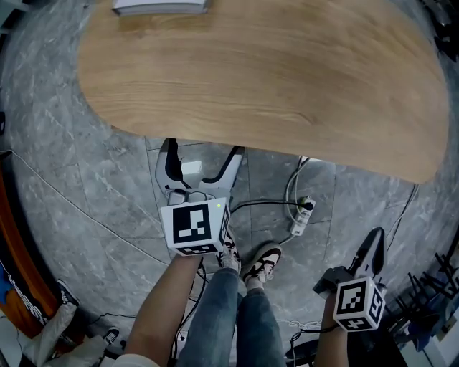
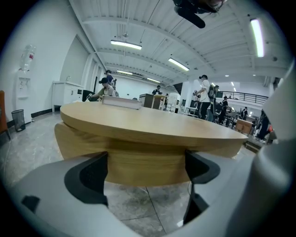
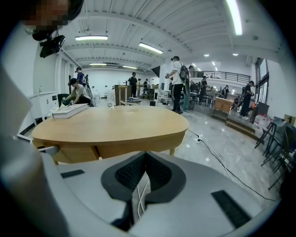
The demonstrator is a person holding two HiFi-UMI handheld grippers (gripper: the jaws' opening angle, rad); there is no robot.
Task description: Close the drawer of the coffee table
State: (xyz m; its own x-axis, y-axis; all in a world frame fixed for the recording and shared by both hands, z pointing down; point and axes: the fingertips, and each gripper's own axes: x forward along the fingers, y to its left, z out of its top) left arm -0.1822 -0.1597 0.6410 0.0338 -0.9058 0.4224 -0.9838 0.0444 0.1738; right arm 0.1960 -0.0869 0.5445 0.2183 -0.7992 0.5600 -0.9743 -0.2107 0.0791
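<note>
Left gripper (image 1: 204,154) held forward on a bare forearm (image 1: 163,308), tilted slightly downward, jaws wide apart with nothing between them. Right gripper (image 1: 376,238) low at the right, angled downward, jaws pressed together, empty.

Coffee table (image 1: 272,79) top: bare wood, open to cross, except a book (image 1: 159,7) at the far left edge. Floor along the near edge: power strip (image 1: 302,217) and cables (image 1: 269,203) lie in the way, just beyond the person's shoes (image 1: 262,261). Left gripper (image 1: 202,161), jaws apart, faces the near edge with a clear path to the table's side.
</note>
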